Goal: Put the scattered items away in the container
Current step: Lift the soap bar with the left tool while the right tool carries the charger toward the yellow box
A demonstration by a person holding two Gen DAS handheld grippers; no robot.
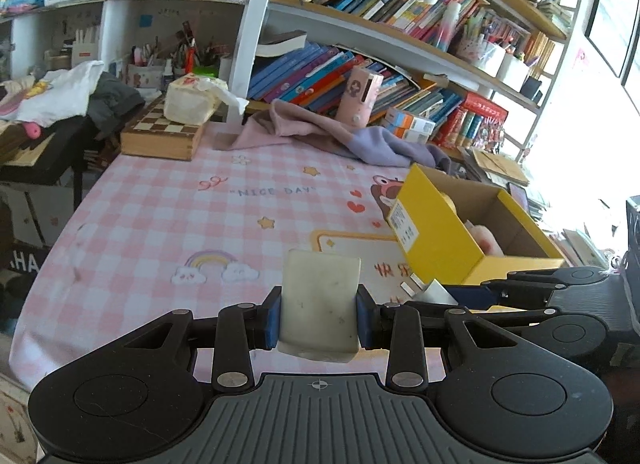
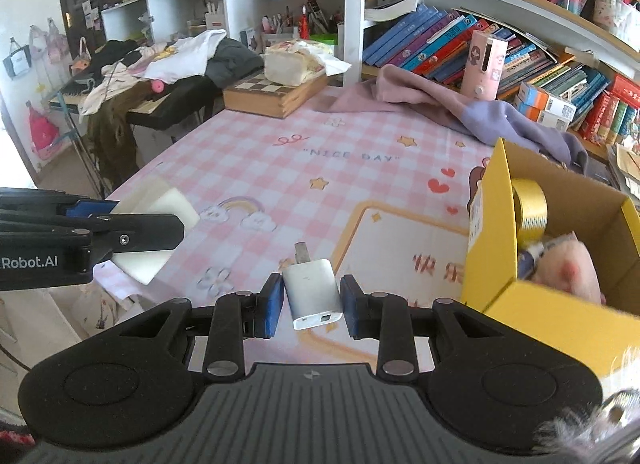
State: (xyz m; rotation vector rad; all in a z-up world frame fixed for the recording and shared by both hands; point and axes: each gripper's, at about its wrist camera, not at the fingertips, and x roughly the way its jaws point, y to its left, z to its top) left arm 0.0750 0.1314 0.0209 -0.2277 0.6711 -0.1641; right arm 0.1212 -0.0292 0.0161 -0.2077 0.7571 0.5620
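Container: yellow cardboard box [image 1: 440, 236], open top, stood on the pink checked table mat [image 1: 160, 204] at right of both views.
Left wrist view, held item: left gripper [image 1: 319, 314] was clamped on a whitish rubbery block, likely an eraser [image 1: 320, 296]; blue pads pressed both side faces, block upright, its long axis running forward along the fingers.
Left wrist view, box bearing: box lay ahead and to the right of the jaws, near corner closest, opening tilted toward the camera.
Left wrist view, other arm: right gripper [image 1: 436, 294] sat between left jaws and box, just beside the box's near wall, white charger [image 1: 434, 292] partly seen in it.
Left wrist view, box contents: something pink and soft inside, partly hidden by the wall.
Right wrist view, held item: right gripper [image 2: 312, 298] was clamped on a white USB charger plug [image 2: 314, 292]; prongs pointed forward away from camera, port end toward camera, body slightly skewed between the pads.
Right wrist view, box bearing: yellow box [image 2: 500, 264] was directly right of the jaws, near wall just beside the right finger.
Right wrist view, box contents: gold tape roll [image 2: 530, 208], pink plush toy [image 2: 568, 272], a pen-like item between them.
Right wrist view, other arm: left gripper [image 2: 132, 232] at far left with the eraser [image 2: 160, 208], well apart from the box.
Nearer hand: right, judged from both views.
Next move judged: right hand needs to go right and over the rim before release; left would follow across.
Risk judged: left path crosses the right gripper.
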